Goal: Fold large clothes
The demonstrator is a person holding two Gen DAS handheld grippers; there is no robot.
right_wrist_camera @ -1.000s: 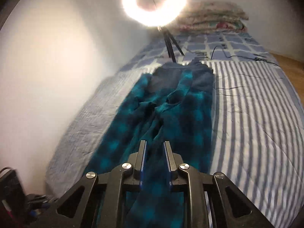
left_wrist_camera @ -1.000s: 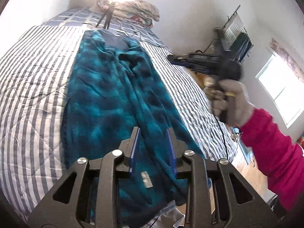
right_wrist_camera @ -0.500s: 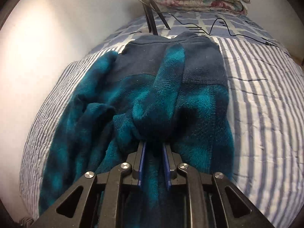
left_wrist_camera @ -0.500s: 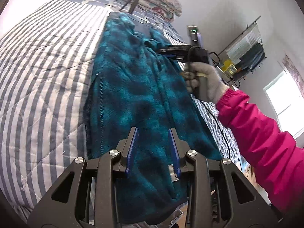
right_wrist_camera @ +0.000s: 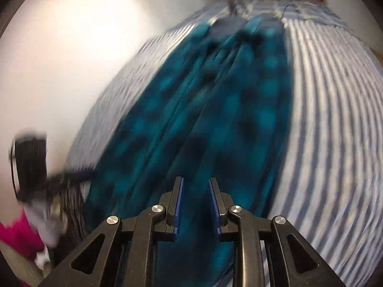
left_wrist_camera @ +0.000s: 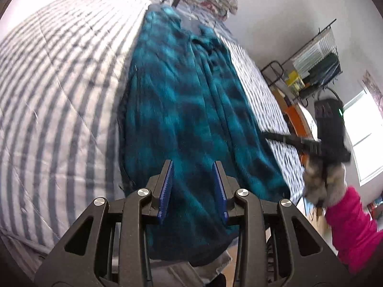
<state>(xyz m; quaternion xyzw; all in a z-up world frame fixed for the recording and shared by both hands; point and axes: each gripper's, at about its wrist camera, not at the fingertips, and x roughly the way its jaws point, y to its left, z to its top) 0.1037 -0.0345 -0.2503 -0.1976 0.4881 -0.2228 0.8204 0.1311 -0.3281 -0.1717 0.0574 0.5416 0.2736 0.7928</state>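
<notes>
A long teal and dark plaid fleece garment [left_wrist_camera: 189, 100] lies stretched lengthwise on the striped bed [left_wrist_camera: 59, 83]; its near end hangs over the bed's foot. My left gripper [left_wrist_camera: 193, 167] is open and empty, hovering above the garment's near end. My right gripper [right_wrist_camera: 195, 184] is open and empty above the same end, in a blurred view of the garment [right_wrist_camera: 215, 110]. In the left wrist view the right gripper [left_wrist_camera: 311, 143] shows off the bed's right side, held by a gloved hand in a pink sleeve.
The bed's striped cover [right_wrist_camera: 335, 119] runs beside a white wall [right_wrist_camera: 71, 59]. Folded quilts [left_wrist_camera: 210, 0] and a tripod with a ring light stand at the far end. A rack with clutter [left_wrist_camera: 318, 67] and a window [left_wrist_camera: 359, 129] are to the right.
The right gripper, close over the garment's far bunched part half a second ago, has pulled back to the near end. The bunched fabric now lies straighter. The left gripper shifted only slightly.
</notes>
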